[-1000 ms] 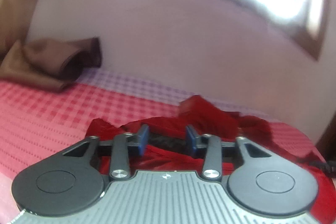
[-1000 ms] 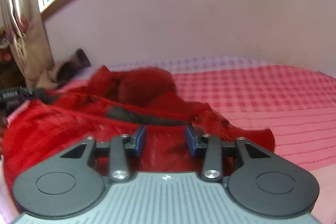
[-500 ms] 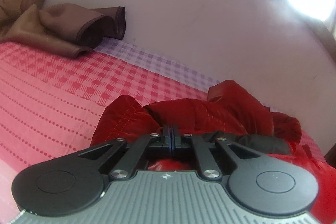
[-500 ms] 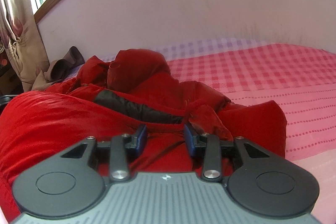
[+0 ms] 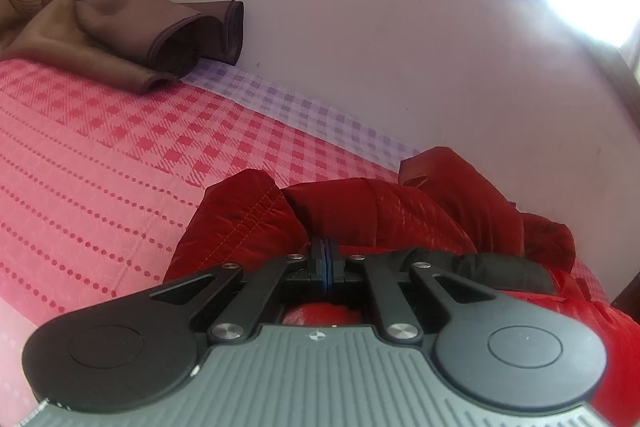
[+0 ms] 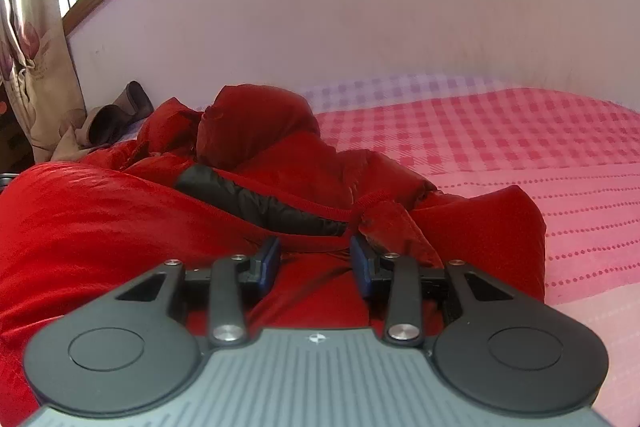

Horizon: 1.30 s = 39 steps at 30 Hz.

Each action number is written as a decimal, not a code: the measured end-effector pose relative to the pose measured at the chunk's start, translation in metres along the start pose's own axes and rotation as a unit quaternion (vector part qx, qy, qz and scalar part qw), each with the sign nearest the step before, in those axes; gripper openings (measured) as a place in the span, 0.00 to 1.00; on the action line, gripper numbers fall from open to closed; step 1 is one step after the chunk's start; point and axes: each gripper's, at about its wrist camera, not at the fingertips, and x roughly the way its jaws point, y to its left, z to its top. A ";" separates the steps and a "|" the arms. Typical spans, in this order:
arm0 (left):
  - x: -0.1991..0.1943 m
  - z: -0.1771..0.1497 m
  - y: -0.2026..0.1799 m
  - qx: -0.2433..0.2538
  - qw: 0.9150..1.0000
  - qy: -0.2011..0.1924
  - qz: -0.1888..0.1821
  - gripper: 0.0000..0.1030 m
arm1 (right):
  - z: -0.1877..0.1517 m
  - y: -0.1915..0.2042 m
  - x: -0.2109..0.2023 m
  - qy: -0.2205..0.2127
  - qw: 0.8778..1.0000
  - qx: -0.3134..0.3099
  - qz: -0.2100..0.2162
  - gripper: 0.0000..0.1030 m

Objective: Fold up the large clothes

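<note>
Your left tool (image 5: 327,261) has just clamped shut on the puffy red quilted jacket (image 5: 360,203), crumpled on the pink checked bed (image 5: 120,155). Right tool (image 6: 316,263) hovers open over it; grip next.

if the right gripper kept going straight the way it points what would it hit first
Most likely the red jacket. The right gripper has its fingers apart just above the jacket's rumpled red fabric, with the black panel close ahead. Depth is hard to judge; it may already be brushing the fabric.
</note>
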 end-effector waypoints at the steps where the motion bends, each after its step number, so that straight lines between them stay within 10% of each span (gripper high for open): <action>1: 0.000 0.000 0.000 0.000 1.000 -0.001 0.000 0.12 | 0.000 0.001 0.000 0.000 1.000 -0.003 -0.002 0.35; 31: -0.011 0.005 0.005 -0.019 0.999 0.001 -0.042 0.13 | -0.001 0.013 -0.002 -0.007 0.999 -0.042 -0.034 0.36; 33: -0.026 0.013 0.006 -0.014 0.998 -0.002 -0.061 0.21 | -0.001 0.014 -0.002 -0.007 0.998 -0.045 -0.037 0.36; 35: -0.049 0.023 0.008 -0.006 0.998 -0.013 -0.063 0.77 | -0.001 0.015 -0.002 -0.009 0.998 -0.048 -0.038 0.36; 37: -0.073 0.033 0.012 0.021 0.997 -0.036 -0.062 1.00 | -0.001 0.014 -0.003 -0.010 0.998 -0.045 -0.037 0.36; 39: -0.090 0.041 0.020 0.049 0.996 -0.038 -0.070 1.00 | -0.002 0.015 -0.005 -0.013 0.998 -0.044 -0.037 0.36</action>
